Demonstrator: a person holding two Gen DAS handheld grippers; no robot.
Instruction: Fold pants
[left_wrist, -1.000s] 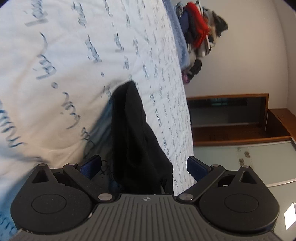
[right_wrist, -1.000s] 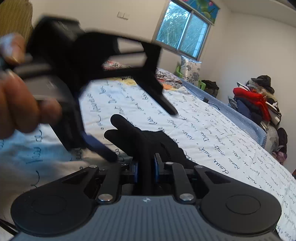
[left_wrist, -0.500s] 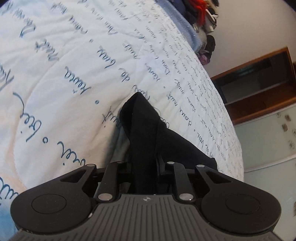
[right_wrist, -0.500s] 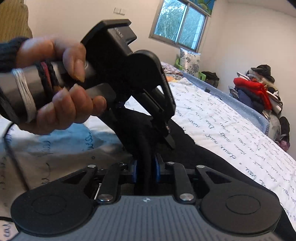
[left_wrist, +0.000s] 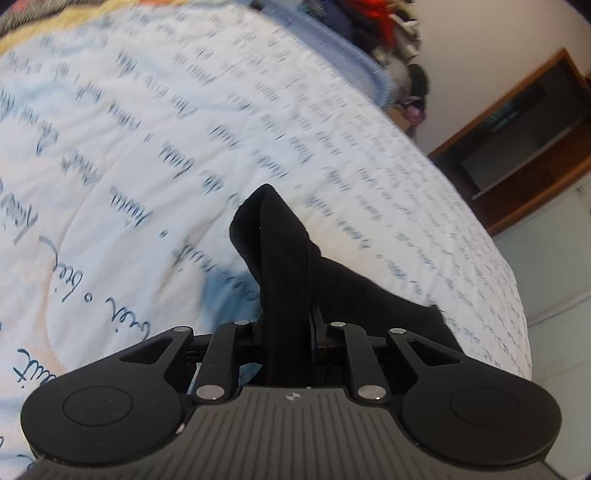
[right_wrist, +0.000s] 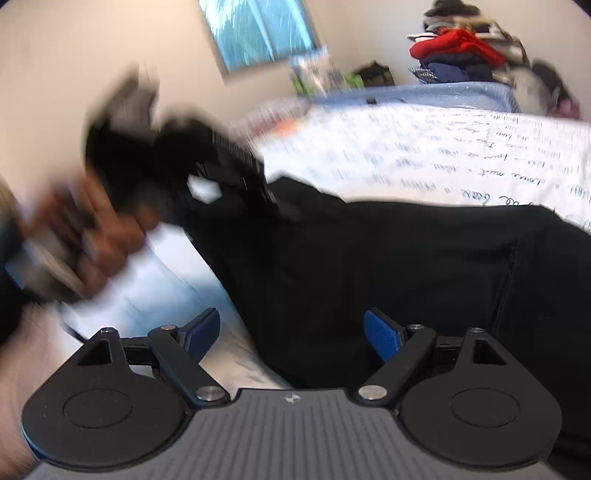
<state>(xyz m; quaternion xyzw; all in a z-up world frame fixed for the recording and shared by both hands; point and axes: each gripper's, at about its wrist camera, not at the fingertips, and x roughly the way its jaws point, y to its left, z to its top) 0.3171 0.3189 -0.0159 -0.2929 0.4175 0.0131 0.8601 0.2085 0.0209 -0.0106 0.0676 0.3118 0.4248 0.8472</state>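
The black pants (right_wrist: 388, 258) lie spread on the white script-printed bedspread (right_wrist: 443, 147). My left gripper (left_wrist: 286, 325) is shut on a bunched fold of the black pants (left_wrist: 280, 251) and holds it above the bed; it shows blurred in the right wrist view (right_wrist: 207, 173), in the person's hand. My right gripper (right_wrist: 291, 332) is open with its blue pads (right_wrist: 380, 334) apart, low over the pants' edge, holding nothing.
The bedspread (left_wrist: 129, 147) fills the left wrist view. A pile of clothes (right_wrist: 465, 55) sits beyond the bed's far side. A wooden cabinet (left_wrist: 517, 140) stands past the bed. A window (right_wrist: 258, 33) is in the far wall.
My left gripper went from open to shut on the pants fold. My right gripper let go of the pants and opened. The pants now lie spread out, and both views are blurred by motion.
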